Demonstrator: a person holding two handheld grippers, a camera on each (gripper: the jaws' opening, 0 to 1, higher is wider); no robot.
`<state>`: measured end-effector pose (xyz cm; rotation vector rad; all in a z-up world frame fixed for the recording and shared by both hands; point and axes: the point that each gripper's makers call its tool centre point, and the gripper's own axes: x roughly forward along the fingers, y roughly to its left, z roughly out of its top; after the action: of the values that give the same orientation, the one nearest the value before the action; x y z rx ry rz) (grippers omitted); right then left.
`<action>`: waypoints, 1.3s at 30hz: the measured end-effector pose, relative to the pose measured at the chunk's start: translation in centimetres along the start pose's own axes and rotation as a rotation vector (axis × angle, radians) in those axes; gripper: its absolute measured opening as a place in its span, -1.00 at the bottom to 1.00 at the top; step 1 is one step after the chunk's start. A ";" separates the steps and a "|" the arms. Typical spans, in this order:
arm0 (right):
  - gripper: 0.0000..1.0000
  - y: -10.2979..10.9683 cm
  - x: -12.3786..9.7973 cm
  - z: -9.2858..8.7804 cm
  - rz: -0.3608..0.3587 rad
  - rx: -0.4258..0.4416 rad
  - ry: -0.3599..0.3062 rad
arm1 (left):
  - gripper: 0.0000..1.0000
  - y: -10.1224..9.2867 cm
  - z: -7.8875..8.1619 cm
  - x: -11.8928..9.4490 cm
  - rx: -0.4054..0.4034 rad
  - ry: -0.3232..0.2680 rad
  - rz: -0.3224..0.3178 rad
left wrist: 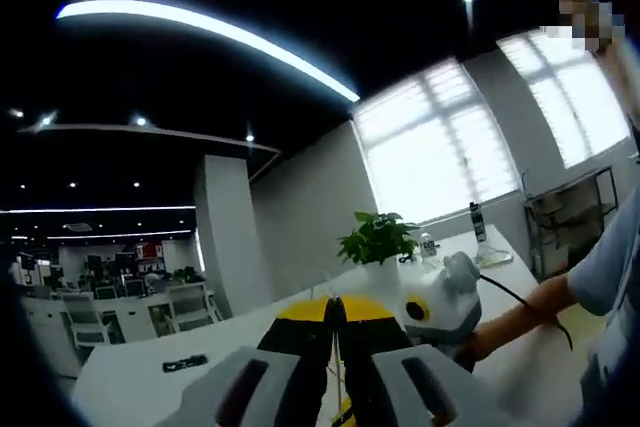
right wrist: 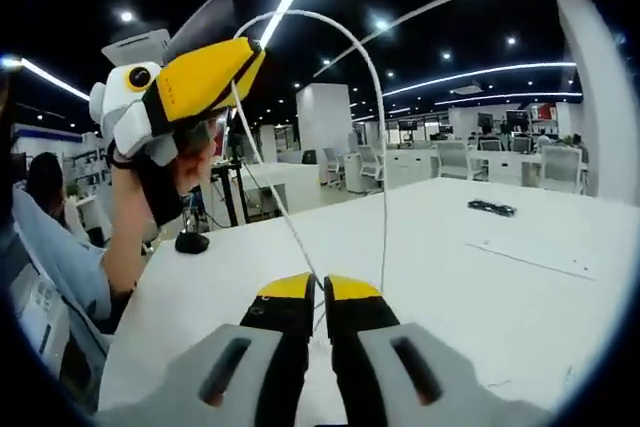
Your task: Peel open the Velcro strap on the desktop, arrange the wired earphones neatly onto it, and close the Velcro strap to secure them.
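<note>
The white earphone cable (right wrist: 375, 97) forms a tall arch in the upper centre of the right gripper view. Its long axis runs vertically. One end is clamped in the left gripper (right wrist: 250, 55), raised at upper left. The other end drops to the right gripper (right wrist: 318, 292) at bottom centre, whose jaws are closed on it. A dark strap (right wrist: 491, 208) lies on the white table (right wrist: 520, 287) at right, well apart. In the left gripper view, the left gripper (left wrist: 333, 309) jaws are together.
</note>
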<state>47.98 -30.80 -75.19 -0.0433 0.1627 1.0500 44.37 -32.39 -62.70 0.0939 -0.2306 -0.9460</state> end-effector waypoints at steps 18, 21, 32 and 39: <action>-0.90 -1.6 0.1 -3.3 -0.013 0.031 0.079 | -0.89 3.1 1.5 -0.6 -0.004 -0.031 0.082; -0.89 -1.5 -0.2 -3.2 -0.014 0.029 0.076 | -0.89 2.9 0.7 -0.2 0.007 -0.007 0.087; -0.84 -3.3 -0.8 -4.0 -0.097 0.028 0.098 | -0.89 2.7 0.5 -0.1 0.011 0.005 0.087; -0.83 -3.9 -0.5 -4.5 -0.119 0.017 0.121 | -0.89 2.4 0.9 -0.1 0.009 -0.002 0.080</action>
<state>50.59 -33.69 -79.74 -0.1001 0.2753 0.9271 45.97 -30.90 -61.42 0.0917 -0.2391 -0.8658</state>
